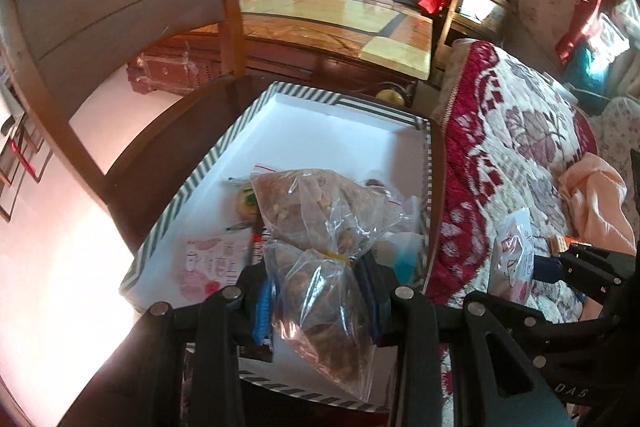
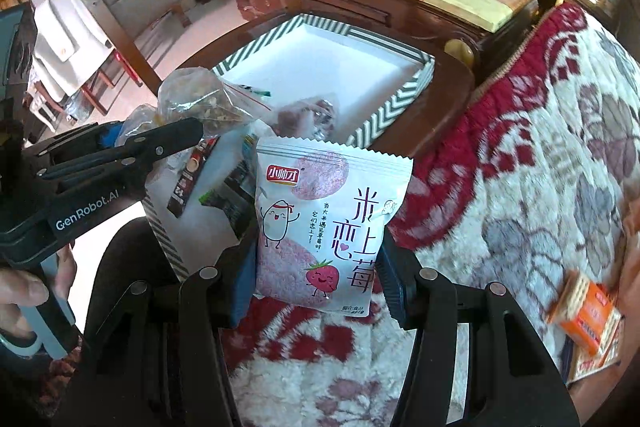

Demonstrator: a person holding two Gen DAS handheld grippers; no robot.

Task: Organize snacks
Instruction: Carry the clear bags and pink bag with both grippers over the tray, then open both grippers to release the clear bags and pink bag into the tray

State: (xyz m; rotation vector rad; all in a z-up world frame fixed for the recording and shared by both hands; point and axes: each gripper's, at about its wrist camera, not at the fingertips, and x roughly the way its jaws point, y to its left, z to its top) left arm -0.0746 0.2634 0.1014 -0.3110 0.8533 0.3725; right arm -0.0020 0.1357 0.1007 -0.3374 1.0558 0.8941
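Observation:
My left gripper (image 1: 318, 291) is shut on a clear plastic bag of brown nut snacks (image 1: 316, 223) and holds it over the white striped-rim tray (image 1: 192, 187). In the right wrist view the left gripper (image 2: 168, 143) and the bag (image 2: 196, 99) show at the left, above the tray (image 2: 384, 119). My right gripper (image 2: 316, 275) is shut on a white and pink strawberry rice-cracker pouch (image 2: 320, 223), held upright above the blanket beside the tray. That pouch (image 1: 514, 263) and the right gripper (image 1: 560, 263) also show in the left wrist view.
The tray holds a pink pouch (image 1: 212, 263), a round cookie pack (image 1: 246, 203), a dark sachet (image 2: 188, 179) and other packets. It rests on a dark wooden chair seat (image 1: 160, 147). A red and white floral blanket (image 2: 520, 167) lies right. An orange cracker pack (image 2: 588, 315) lies on it.

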